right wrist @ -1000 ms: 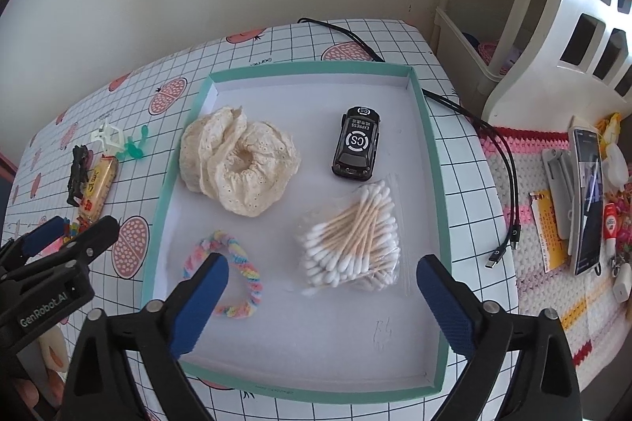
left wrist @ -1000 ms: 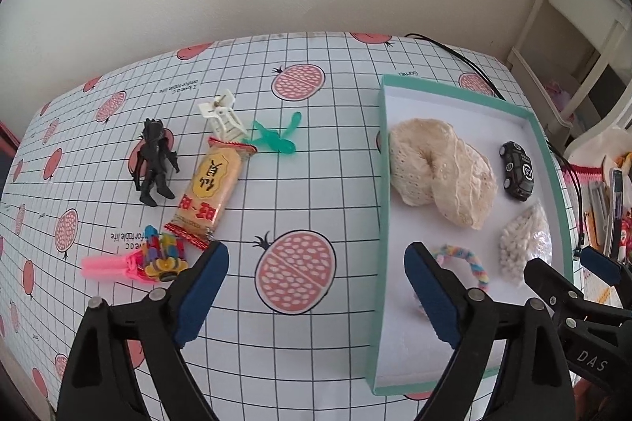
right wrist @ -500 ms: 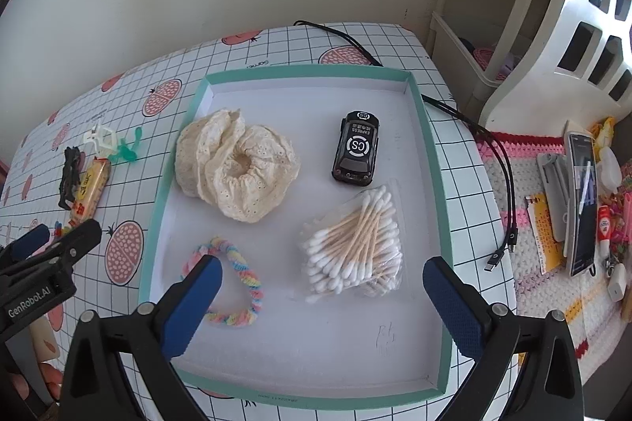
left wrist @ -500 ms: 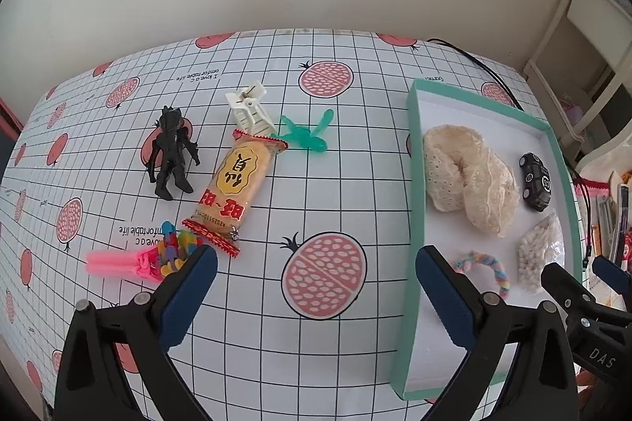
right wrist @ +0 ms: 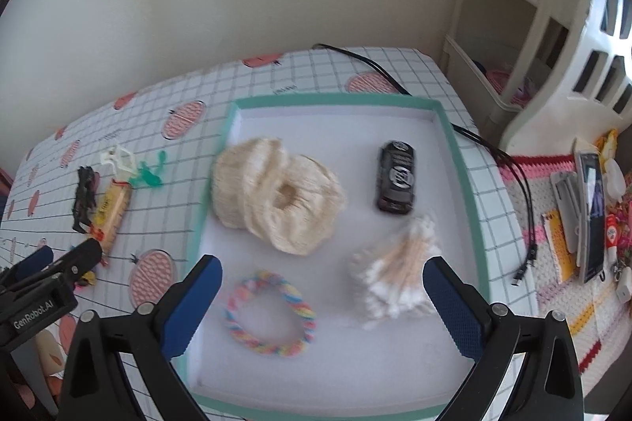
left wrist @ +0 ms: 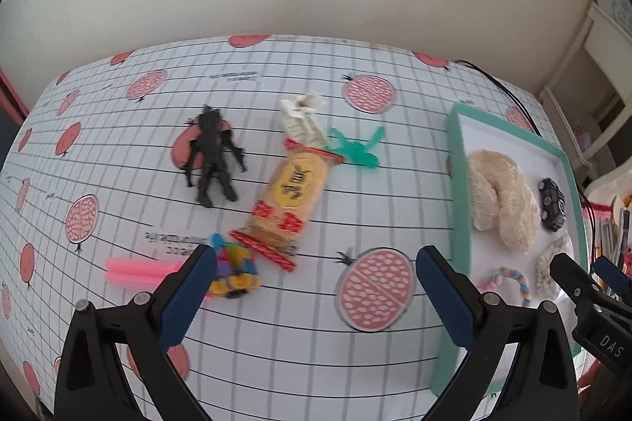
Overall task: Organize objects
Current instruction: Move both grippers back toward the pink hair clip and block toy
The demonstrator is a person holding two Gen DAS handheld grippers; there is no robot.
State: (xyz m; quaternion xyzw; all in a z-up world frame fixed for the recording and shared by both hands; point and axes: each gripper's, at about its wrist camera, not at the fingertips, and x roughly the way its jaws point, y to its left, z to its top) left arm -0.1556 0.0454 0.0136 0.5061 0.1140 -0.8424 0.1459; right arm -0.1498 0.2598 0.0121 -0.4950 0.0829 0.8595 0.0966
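A teal-rimmed tray (right wrist: 462, 160) holds a cream scrunchie (right wrist: 276, 199), a black toy car (right wrist: 397, 176), a bag of cotton swabs (right wrist: 399, 270) and a rainbow braided band (right wrist: 268, 314). My right gripper (right wrist: 322, 298) hovers open over the tray's near half. On the tablecloth to the left lie a black figurine (left wrist: 213, 160), a snack packet (left wrist: 288, 199), a white clip (left wrist: 300, 116), a green plastic piece (left wrist: 355, 148) and a colourful pink-handled toy (left wrist: 229, 269). My left gripper (left wrist: 314, 292) is open above the cloth, near the packet's lower end.
A black cable (right wrist: 493, 152) runs along the table's right side past the tray. A white shelf unit (right wrist: 553, 25) stands at the right. A phone (right wrist: 592, 215) and small items lie on a crocheted mat there. The wall is behind the table.
My left gripper has moved left, away from the tray and toward the loose items. The right gripper has moved forward and lower over the tray. Both stayed open.
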